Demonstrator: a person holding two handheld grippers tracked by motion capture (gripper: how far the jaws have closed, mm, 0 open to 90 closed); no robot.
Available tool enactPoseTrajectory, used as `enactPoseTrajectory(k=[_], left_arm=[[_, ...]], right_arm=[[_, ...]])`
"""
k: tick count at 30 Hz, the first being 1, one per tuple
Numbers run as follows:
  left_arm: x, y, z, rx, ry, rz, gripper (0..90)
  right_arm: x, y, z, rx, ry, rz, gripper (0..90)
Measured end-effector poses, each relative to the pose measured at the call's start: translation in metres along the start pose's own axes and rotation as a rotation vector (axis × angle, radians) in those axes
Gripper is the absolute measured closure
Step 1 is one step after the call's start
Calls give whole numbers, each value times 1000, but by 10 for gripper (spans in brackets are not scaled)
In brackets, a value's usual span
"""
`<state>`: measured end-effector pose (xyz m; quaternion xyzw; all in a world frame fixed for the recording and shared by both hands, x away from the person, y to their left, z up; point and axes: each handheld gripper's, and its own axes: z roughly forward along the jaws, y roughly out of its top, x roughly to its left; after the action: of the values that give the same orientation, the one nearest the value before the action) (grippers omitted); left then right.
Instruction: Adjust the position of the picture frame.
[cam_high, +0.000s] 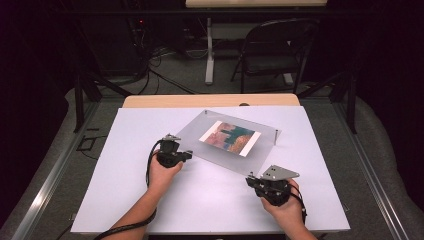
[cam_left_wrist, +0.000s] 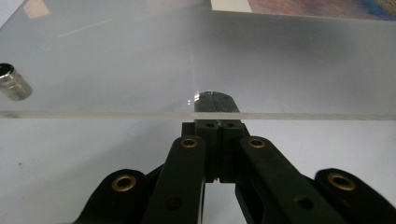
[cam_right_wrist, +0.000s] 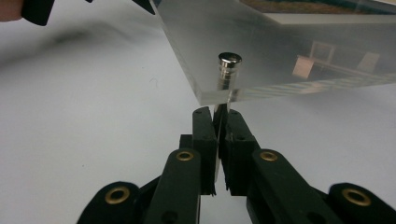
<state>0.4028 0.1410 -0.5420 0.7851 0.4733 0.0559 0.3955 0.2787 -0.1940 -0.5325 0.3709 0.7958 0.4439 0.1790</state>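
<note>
A clear acrylic picture frame (cam_high: 220, 142) lies on the white counter (cam_high: 125, 200), turned at an angle, with a colourful print (cam_high: 231, 137) sandwiched in its middle and metal pegs at its corners. The left gripper (cam_high: 186, 156) sits at the frame's near-left edge; in the left gripper view (cam_left_wrist: 215, 109) its jaws are pressed together, their tips reaching under the clear edge. The right gripper (cam_high: 251, 180) sits at the frame's nearest corner; in the right gripper view (cam_right_wrist: 220, 112) its jaws are pressed together just below a metal peg (cam_right_wrist: 229, 70), apparently pinching a thin clear sheet at that corner.
</note>
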Motion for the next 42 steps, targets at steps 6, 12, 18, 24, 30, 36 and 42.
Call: enactPoseTrajectory(k=[6, 12, 18, 24, 30, 36, 42], left_arm=[[5, 6, 1, -16, -11, -20, 900], [10, 14, 10, -16, -10, -39, 900], [16, 16, 8, -40, -9, -54, 900], [20, 6, -11, -68, 9, -66, 900], [24, -6, -32, -79, 38, -64, 875], [21, -24, -52, -91, 50, -40, 803], [9, -42, -59, -79, 36, 17, 702]], right_arm=[[6, -1, 0, -7, 28, 7, 854], [13, -1, 5, 6, 55, 14, 855], [14, 3, 16, 7, 97, 56, 854], [14, 3, 34, 32, 188, 168, 824], [22, 8, 43, 30, 188, 145, 831], [42, 14, 69, 70, 198, 54, 835], [55, 18, 84, 87, 210, 13, 839]])
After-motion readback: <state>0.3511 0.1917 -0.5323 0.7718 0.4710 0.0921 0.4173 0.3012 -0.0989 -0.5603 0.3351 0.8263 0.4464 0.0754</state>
